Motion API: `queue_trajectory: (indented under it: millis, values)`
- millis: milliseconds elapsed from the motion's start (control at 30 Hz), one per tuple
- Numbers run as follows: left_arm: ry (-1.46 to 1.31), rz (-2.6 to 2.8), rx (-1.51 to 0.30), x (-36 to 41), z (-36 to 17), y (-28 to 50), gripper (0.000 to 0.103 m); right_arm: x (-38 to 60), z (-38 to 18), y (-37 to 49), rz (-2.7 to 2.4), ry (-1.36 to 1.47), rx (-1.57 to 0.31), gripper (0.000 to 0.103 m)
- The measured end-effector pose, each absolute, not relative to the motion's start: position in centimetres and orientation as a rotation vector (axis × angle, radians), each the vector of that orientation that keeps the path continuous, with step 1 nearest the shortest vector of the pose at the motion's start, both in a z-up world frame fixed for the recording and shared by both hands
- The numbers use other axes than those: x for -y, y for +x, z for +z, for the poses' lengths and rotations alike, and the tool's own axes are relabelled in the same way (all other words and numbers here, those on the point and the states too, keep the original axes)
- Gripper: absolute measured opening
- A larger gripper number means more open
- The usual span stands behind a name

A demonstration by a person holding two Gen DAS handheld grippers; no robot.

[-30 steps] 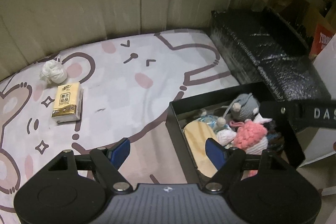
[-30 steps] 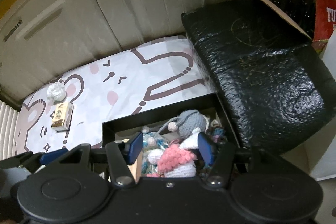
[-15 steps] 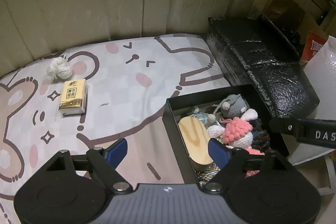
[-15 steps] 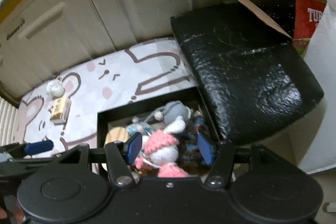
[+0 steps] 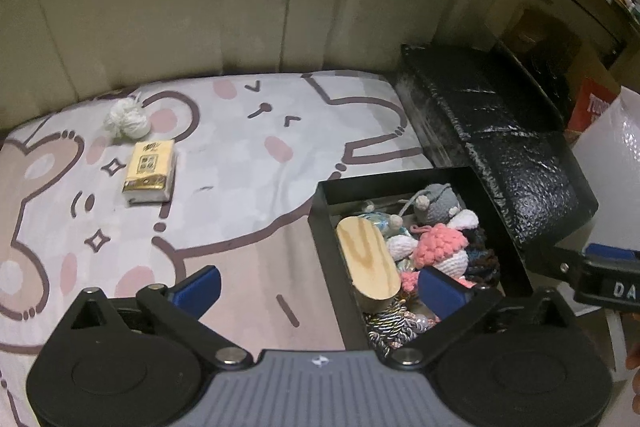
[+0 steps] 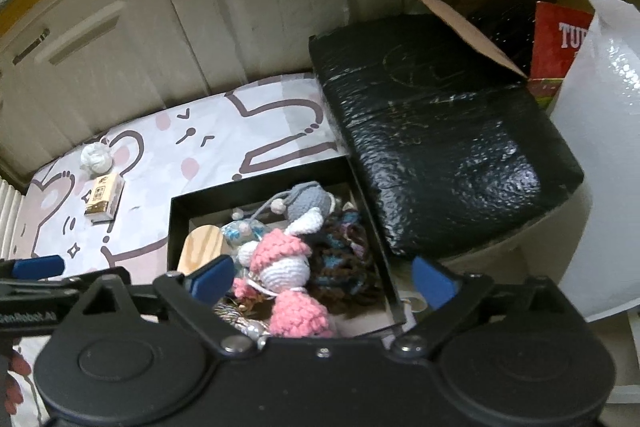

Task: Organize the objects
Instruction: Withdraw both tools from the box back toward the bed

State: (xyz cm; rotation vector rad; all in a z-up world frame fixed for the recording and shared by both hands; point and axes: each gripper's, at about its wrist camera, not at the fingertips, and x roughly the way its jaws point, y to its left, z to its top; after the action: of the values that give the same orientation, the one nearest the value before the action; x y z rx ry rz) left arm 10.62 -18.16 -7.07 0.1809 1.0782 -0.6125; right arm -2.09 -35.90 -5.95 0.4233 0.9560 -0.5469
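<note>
Lengthwise, wooden oval (image 5: pixel 368 259) parallels box wall (image 5: pixel 322 211).

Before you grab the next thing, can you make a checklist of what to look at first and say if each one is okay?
1. Left gripper free: ok, jaws opening, nothing between them.
2. Right gripper free: ok, jaws opening, not gripping the toys below.
3. Tissue pack reachable: ok, lying flat on the mat, nothing on it.
4. White yarn ball reachable: ok, beside the pack, in the open.
5. Room in the black box: not ok, crowded with the wooden piece and crochet toys.
6. Whether pack and ball touch: cannot tell.
</note>
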Motion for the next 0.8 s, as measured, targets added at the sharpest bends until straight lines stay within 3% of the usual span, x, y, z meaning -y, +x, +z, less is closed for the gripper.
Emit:
queue_trajectory:
  millis: [800]
  values:
    - [0.164, -0.534, -1.031, 13.8, -5.0, 9.0, 0.103, 34.2, -4.8, -4.7, -0.559, 0.402, -0.929, 0.103]
